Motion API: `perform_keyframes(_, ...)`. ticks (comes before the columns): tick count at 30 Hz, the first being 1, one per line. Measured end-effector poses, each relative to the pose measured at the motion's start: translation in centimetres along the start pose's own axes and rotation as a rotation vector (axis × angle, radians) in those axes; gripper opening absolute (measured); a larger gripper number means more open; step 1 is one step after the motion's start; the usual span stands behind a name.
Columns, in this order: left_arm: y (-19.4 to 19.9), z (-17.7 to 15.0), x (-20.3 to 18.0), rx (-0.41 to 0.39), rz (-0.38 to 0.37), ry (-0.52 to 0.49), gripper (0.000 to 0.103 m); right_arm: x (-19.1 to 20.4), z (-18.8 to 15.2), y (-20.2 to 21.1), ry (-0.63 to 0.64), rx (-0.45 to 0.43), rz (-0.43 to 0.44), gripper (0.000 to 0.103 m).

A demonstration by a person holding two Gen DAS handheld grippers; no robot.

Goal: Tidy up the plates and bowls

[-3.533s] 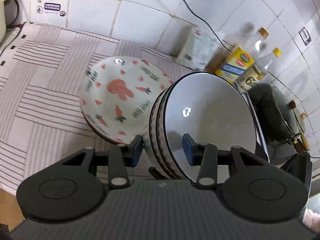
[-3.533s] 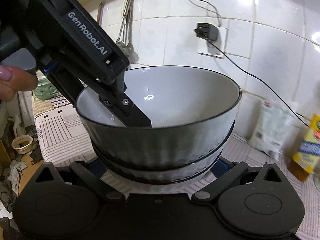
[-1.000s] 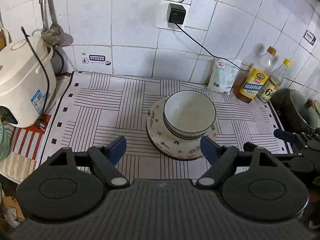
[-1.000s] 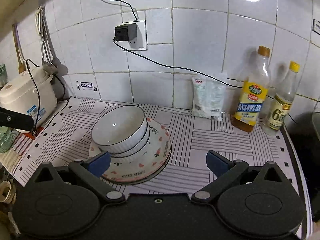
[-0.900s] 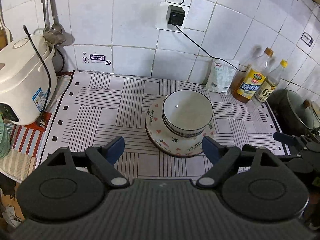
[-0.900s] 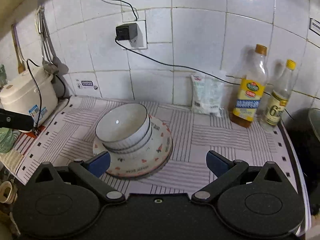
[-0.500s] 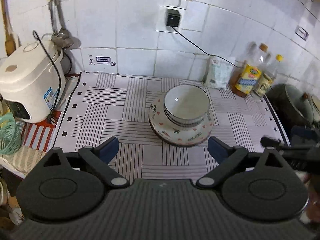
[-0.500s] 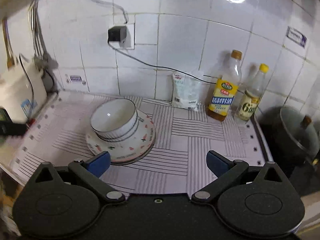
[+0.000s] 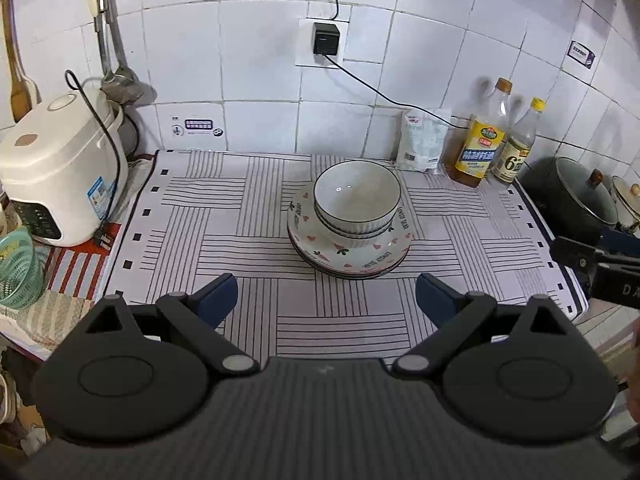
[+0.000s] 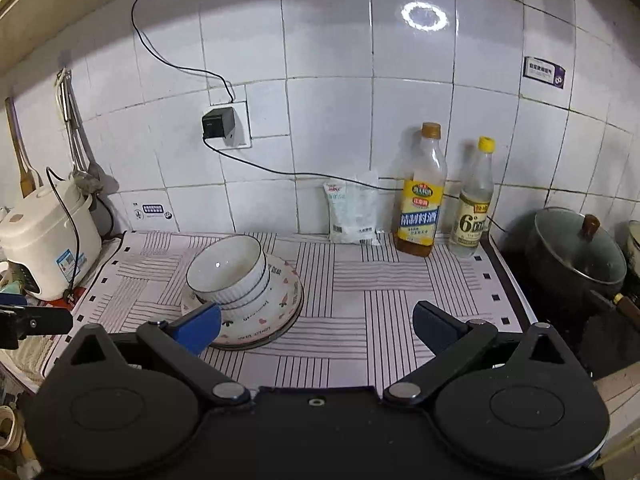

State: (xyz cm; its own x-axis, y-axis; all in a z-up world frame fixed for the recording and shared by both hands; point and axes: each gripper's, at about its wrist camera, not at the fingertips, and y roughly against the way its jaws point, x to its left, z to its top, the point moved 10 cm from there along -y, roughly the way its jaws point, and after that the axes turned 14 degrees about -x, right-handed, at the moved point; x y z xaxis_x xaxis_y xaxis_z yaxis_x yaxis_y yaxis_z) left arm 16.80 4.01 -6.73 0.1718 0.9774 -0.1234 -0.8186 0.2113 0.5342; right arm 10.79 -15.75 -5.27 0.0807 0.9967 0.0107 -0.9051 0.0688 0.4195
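Stacked white ribbed bowls with dark rims sit on a stack of carrot-and-heart patterned plates in the middle of the striped mat. My left gripper is open and empty, held back above the mat's near edge. The bowls and plates show left of centre in the right wrist view. My right gripper is open and empty, well back from the stack.
A white rice cooker stands at the left. A salt bag, two bottles and a lidded dark pot stand at the right. A green basket sits far left. A cable runs from the wall plug.
Both grippers have pulled back and up from the stack, so it looks smaller and farther. The bowls and plates have stayed in place.
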Motion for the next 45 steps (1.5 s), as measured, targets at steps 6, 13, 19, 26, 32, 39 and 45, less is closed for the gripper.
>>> perform_keyframes(6, 0.1, -0.3, 0.1, -0.025, 0.033, -0.002, 0.097, 0.1, -1.0, 0.0, 0.009, 0.033, -0.004, 0.103)
perform_keyframes(13, 0.2, -0.3, 0.2, -0.079, 0.066, -0.024, 0.097, 0.2, -1.8, -0.1, 0.029, 0.055, -0.007, 0.103)
perform_keyframes(19, 0.3, -0.9, 0.0, -0.082, 0.068, -0.028, 0.097, 0.4, -2.0, 0.1, 0.055, 0.056, -0.024, 0.103)
perform_keyframes(26, 0.4, -2.0, -0.4, -0.056, 0.062, -0.020, 0.097, 0.9, -2.4, 0.8, 0.073, 0.052, -0.032, 0.103)
perform_keyframes(32, 1.0, -2.7, -1.0, -0.067, 0.062, -0.036, 0.097, 1.7, -2.9, 1.5, 0.074, 0.057, -0.025, 0.103)
perform_keyframes(39, 1.4, -2.7, -0.7, -0.078, 0.085, -0.031, 0.097, 1.9, -3.5, 1.8, 0.044, 0.069, -0.033, 0.103)
perform_keyframes(45, 1.4, -2.5, -0.3, -0.079, 0.091, -0.027, 0.097, 1.6, -3.6, 1.5, 0.026, 0.081, -0.048, 0.103)
